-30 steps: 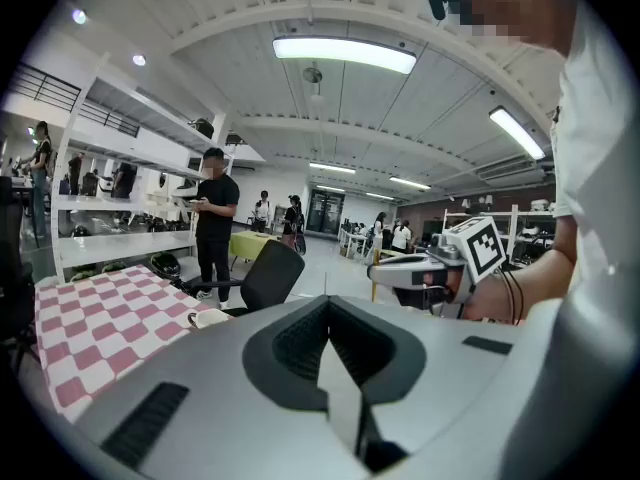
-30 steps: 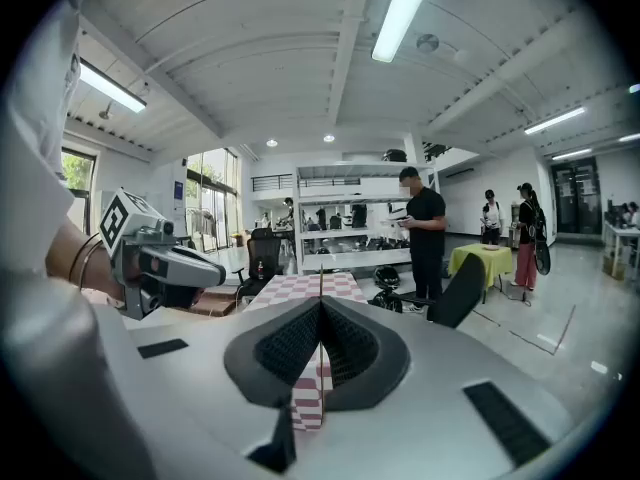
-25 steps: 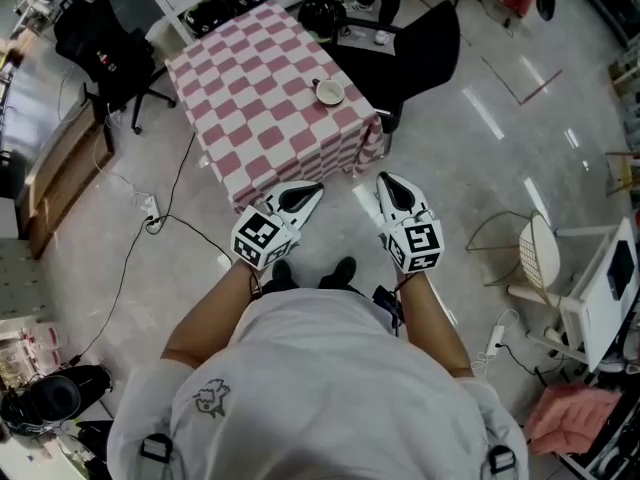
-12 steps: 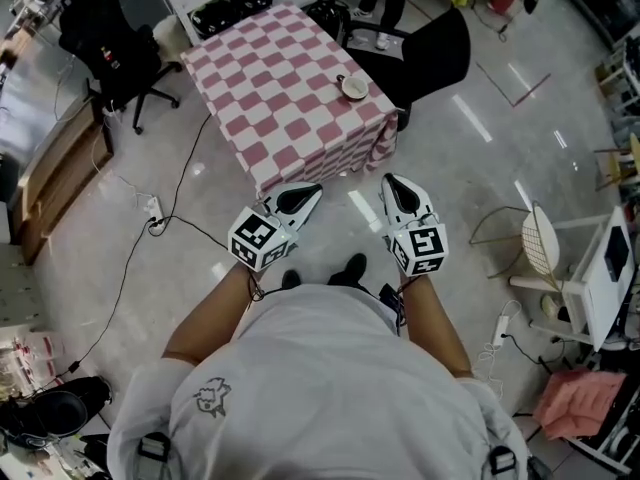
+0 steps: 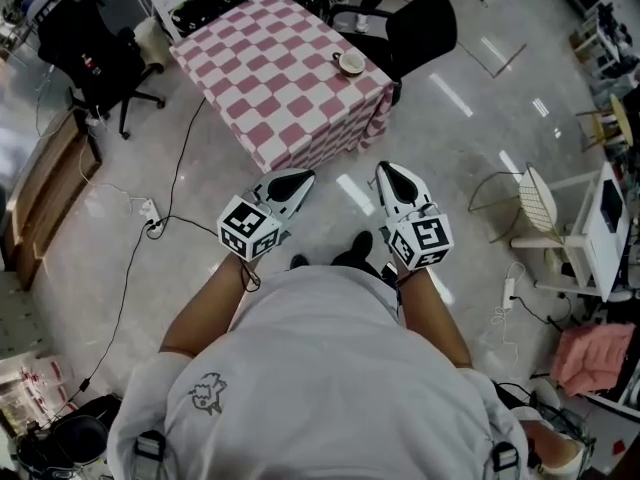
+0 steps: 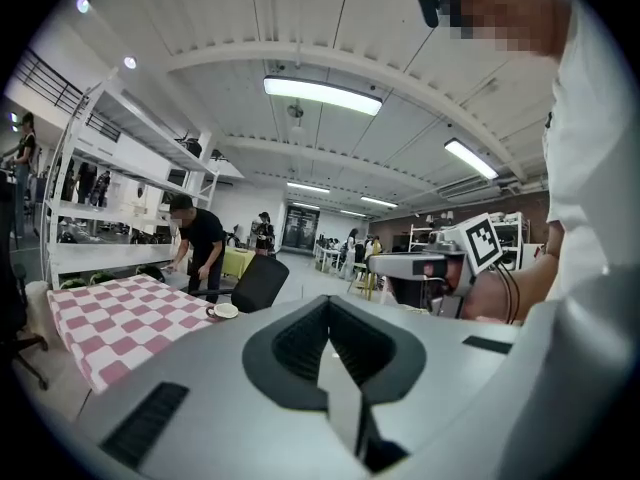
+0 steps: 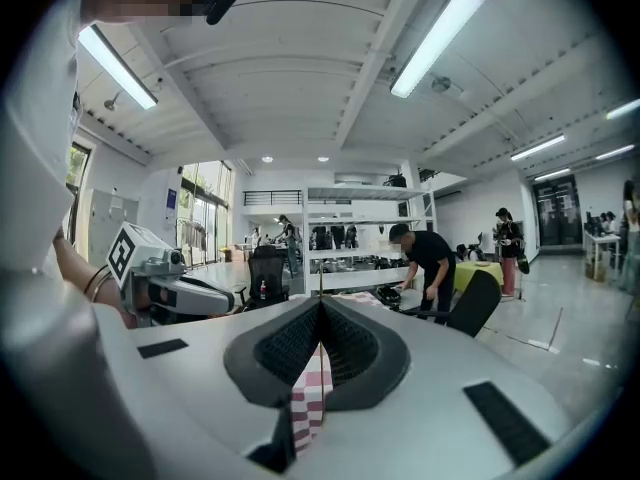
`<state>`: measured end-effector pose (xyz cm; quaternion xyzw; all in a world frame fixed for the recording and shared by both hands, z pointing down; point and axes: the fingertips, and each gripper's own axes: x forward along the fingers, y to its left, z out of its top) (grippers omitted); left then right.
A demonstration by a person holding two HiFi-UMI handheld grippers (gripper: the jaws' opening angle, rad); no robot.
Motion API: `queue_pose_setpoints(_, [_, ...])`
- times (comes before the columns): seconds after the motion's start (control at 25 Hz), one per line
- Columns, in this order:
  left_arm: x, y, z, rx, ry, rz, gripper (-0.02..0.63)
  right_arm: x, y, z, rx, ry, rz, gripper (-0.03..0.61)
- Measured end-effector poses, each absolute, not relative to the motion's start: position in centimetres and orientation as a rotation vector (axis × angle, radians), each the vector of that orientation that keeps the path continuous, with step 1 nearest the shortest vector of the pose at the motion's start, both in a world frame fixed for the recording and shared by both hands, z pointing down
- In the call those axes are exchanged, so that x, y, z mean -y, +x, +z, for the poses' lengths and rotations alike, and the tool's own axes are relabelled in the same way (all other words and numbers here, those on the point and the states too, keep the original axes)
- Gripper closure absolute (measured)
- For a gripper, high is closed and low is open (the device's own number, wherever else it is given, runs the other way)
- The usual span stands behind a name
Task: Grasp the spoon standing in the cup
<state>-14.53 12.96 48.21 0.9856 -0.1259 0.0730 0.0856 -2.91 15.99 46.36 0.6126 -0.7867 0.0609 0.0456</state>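
Fingers [image 6: 295, 343] of left gripper [image 5: 303, 176] and right gripper [image 5: 386, 171] fully together, empty.

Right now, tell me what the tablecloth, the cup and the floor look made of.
Tablecloth: likely fabric, matte; pink-and-white checks hang in soft folds at the edge.
Cup: probably glazed ceramic, white and smooth; too small to be sure.
Floor: polished concrete or a coated surface, glossy; it mirrors the ceiling lights.

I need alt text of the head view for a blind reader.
From above, a person in white holds the left claw and right claw, both shut and empty, over the floor. Ahead stands a checked table with a cup.
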Motion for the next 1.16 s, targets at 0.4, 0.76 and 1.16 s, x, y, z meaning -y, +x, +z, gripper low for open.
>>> queue_pose_setpoints(0.4, [-13.9, -16.5, 47.4, 0.366, 2.907, 0.161, 0.600, -18.3, -5.1, 45.0, 2.433, 1.883, 0.212, 0.548])
queue_pose_setpoints(0.76, [-15.0, -16.6, 45.7, 0.325, 2.958, 0.126, 0.600, -19.4, -5.5, 44.6, 2.474, 1.864, 0.224, 0.548])
queue_pose_setpoints(1.16, [-16.3, -14.7, 45.8, 0.246, 2.973, 0.088, 0.600, -20.9, -4.4, 44.1, 2.493, 1.832, 0.190, 0.548])
